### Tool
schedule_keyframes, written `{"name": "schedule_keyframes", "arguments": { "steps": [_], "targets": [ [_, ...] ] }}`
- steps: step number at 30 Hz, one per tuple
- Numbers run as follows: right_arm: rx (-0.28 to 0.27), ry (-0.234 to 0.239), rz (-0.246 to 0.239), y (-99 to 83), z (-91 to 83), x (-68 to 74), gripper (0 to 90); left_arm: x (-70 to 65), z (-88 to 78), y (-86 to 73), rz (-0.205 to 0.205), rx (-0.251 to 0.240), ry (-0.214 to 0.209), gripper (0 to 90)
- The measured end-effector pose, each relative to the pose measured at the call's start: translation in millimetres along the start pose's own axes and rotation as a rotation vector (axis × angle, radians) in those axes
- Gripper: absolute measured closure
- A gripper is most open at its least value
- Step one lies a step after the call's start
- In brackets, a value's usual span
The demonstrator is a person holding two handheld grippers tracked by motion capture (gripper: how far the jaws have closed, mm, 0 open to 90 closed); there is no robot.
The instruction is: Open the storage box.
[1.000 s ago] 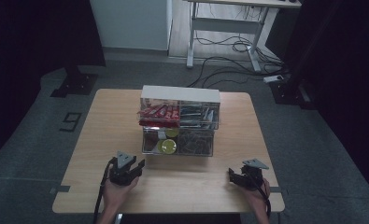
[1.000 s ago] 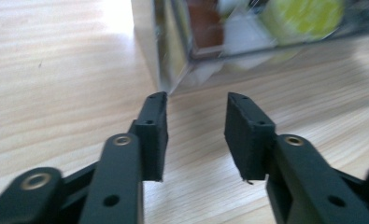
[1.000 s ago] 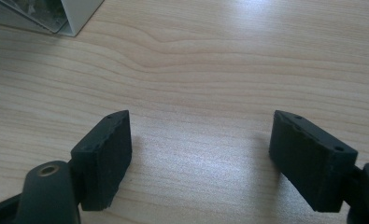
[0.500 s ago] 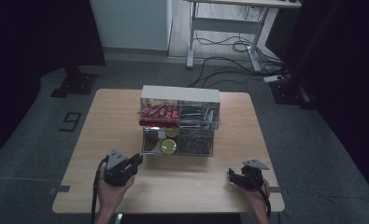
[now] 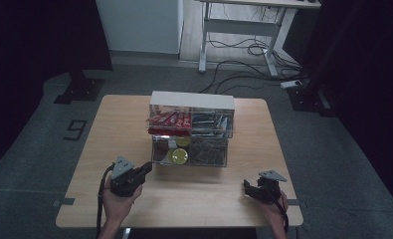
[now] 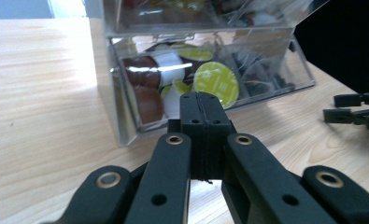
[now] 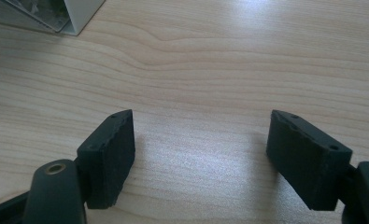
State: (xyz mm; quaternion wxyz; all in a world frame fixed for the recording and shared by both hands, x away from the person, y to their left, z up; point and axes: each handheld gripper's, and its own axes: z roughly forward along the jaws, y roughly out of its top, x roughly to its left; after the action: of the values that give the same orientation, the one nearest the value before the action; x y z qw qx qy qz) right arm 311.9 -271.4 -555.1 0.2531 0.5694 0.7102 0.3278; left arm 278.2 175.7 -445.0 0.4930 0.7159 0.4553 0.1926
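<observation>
While your left gripper hangs just off the front left corner of the clear organizer, its jaws have just been closing and now meet flat, nothing between them. Judging by that aim, pressed tips suit nudging or hooking the lower drawer, where the coffee capsules sit behind the clear front, rather than pinching anything. Your right gripper rests low near the table's front right edge, well apart from the organizer, jaws spread wide over bare wood, probably parked there to keep the drawer's path free.
</observation>
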Motion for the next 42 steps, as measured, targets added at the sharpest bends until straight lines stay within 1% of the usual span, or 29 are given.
{"name": "schedule_keyframes", "arguments": {
  "steps": [1, 2, 3, 4, 5, 16, 17, 18, 22, 29, 37, 42],
  "targets": [
    [0.000, 0.000, 0.000, 0.0, 0.0, 0.0, 23.3, -1.6, -0.7, 4.9, -0.004, -0.001, -0.013, 90.0],
    [0.000, 0.000, 0.000, 0.0, 0.0, 0.0, 23.3, -1.6, -0.7, 4.9, -0.004, -0.001, -0.013, 90.0],
    [0.000, 0.000, 0.000, 0.0, 0.0, -0.1, 23.3, -3.0, -1.7, 9.9, -0.001, -0.005, -0.023, 90.0],
    [0.000, 0.000, 0.000, 0.0, 0.0, 0.0, 23.3, -3.0, -1.7, 9.9, -0.001, -0.005, -0.023, 90.0],
    [0.000, 0.000, 0.000, 0.0, 0.0, -0.1, 23.3, -3.6, -2.1, 14.4, 0.001, -0.007, -0.030, 90.0],
    [0.000, 0.000, 0.000, 0.0, 0.0, -0.1, 23.3, -4.0, 1.5, 27.3, -0.012, -0.003, -0.059, 90.0],
    [0.000, 0.000, 0.000, 0.0, 0.0, -0.1, 23.3, -4.2, 1.8, 31.3, -0.024, -0.006, -0.085, 90.0],
    [0.000, 0.000, 0.000, 0.0, 0.0, -0.1, 23.3, -4.8, 2.0, 33.5, -0.028, -0.009, -0.093, 90.0],
    [0.000, 0.000, 0.000, 0.0, 0.0, -0.1, 23.3, -7.5, 4.4, 41.7, -0.022, -0.011, -0.104, 90.0],
    [0.000, 0.000, 0.000, 0.0, 0.1, -0.4, 23.5, -9.6, 9.8, 48.3, -0.016, -0.004, -0.113, 90.0],
    [-0.001, -0.003, 0.003, 0.1, 0.0, -0.9, 24.1, -6.6, 14.5, 55.1, -0.032, -0.001, -0.129, 90.0],
    [-0.001, -0.003, 0.004, 0.1, 0.0, -0.8, 24.1, -6.6, 16.0, 58.8, -0.033, -0.001, -0.135, 90.0]
  ]
}}
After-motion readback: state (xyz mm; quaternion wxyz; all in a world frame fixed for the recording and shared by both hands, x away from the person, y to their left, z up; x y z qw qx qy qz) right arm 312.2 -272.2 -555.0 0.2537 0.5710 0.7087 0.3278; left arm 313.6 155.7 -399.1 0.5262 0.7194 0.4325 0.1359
